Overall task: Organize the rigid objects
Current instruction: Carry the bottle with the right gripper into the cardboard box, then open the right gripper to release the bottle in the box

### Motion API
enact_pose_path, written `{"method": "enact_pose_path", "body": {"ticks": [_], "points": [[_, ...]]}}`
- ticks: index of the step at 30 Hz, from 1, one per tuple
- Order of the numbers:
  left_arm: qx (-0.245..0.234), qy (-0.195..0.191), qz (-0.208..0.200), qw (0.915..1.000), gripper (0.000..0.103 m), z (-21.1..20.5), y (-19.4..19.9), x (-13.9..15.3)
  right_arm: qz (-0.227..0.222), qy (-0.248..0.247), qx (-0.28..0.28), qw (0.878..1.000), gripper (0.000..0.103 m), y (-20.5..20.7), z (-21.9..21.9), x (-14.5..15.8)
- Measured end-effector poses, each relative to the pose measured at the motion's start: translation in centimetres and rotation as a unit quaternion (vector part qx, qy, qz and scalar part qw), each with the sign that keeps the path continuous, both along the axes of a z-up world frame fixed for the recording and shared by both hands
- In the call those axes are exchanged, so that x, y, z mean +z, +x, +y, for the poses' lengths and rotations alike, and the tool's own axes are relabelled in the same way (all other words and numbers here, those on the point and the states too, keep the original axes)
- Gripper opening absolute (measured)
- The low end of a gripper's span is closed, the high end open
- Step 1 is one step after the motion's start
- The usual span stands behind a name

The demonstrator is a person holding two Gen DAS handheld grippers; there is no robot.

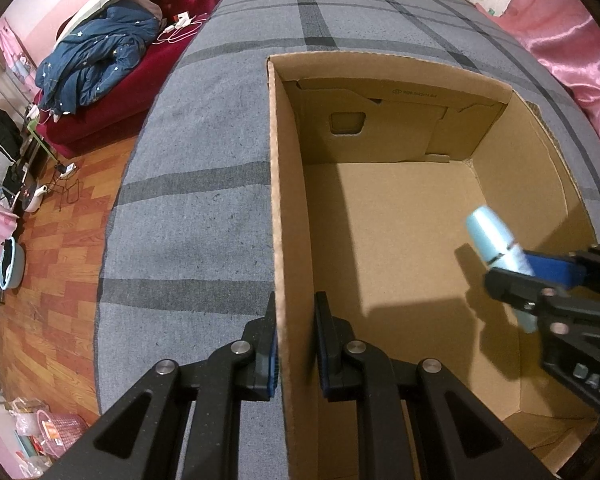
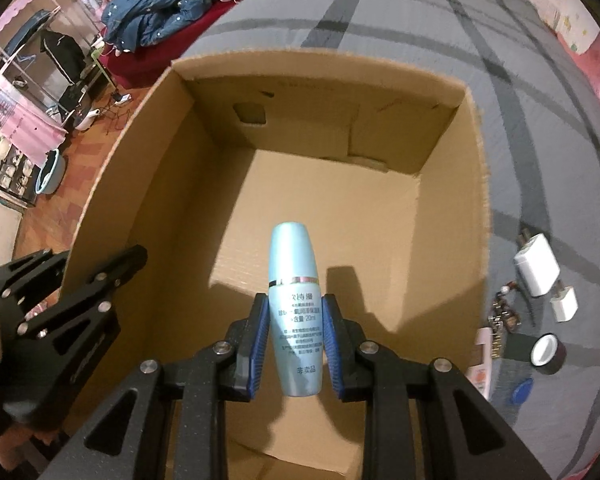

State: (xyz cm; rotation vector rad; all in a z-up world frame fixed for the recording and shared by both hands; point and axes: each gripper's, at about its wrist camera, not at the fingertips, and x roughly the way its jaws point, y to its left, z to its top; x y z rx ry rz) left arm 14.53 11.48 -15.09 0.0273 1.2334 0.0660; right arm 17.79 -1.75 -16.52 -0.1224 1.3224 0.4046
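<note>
1. Only the right wrist view shows the clutter on the grey plaid bed [image 2: 520, 92] beside the box [image 2: 112, 184]: two white chargers [image 2: 537, 270], a tape roll [image 2: 546, 354] and a blue cap [image 2: 521, 390].
2. Only the left wrist view shows the left hand-held gripper [image 1: 296, 312] clamped on the box's left wall, one pad outside, one inside.
3. The right hand-held gripper [image 2: 296, 312] holds a pale blue bottle [image 2: 294, 304] between its blue pads, squeezed at the lower body, cap end pointing away.
4. The bottle hangs inside the box, above its bare floor; the left view places it near the right wall [image 1: 524, 168].
</note>
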Motion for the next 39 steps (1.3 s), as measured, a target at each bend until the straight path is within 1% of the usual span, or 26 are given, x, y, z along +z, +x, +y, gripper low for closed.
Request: {"method": "enact_pose_path", "body": {"ticks": [2,6,14,19,26,28,31,33,37,39], "points": [[0.000,0.002,0.000,1.0000,0.016,0.0,0.0,0.0,0.014,0.001,-0.006,1.000,0.028,0.4,0.3,-0.8],[0.000,-0.001,0.000,1.0000,0.016,0.0,0.0,0.0,0.028,0.001,-0.014,0.999,0.028,1.0,0.6,-1.7],[0.000,0.003,0.000,1.0000,0.016,0.0,0.0,0.0,0.029,0.001,-0.013,1.000,0.028,1.4,0.6,-2.1],[-0.001,0.005,0.000,1.0000,0.016,-0.2,0.0,-0.1,0.025,0.003,-0.014,1.000,0.030,1.3,0.4,-1.8],[-0.002,0.008,0.000,1.0000,0.016,-0.3,0.0,-0.1,0.003,0.004,0.000,1.000,0.030,0.2,0.2,0.0],[-0.002,0.008,0.000,1.0000,0.016,-0.3,-0.1,-0.1,-0.003,0.005,0.003,1.000,0.031,0.0,0.1,0.6],[-0.001,0.007,0.001,1.0000,0.016,-0.3,0.0,-0.1,-0.016,0.003,0.001,1.000,0.037,-0.1,-0.2,1.7],[-0.002,0.011,0.001,0.9999,0.016,-0.4,0.0,-0.1,-0.024,0.000,-0.002,1.000,0.046,-0.2,-0.4,2.2],[-0.001,0.010,0.002,1.0000,0.016,-0.3,0.1,-0.2,-0.032,-0.001,0.001,0.999,0.050,-0.5,-0.8,3.2],[-0.001,0.010,0.002,1.0000,0.016,-0.3,0.1,-0.2,-0.038,0.002,-0.001,0.999,0.055,-0.7,-1.2,4.1]]}}
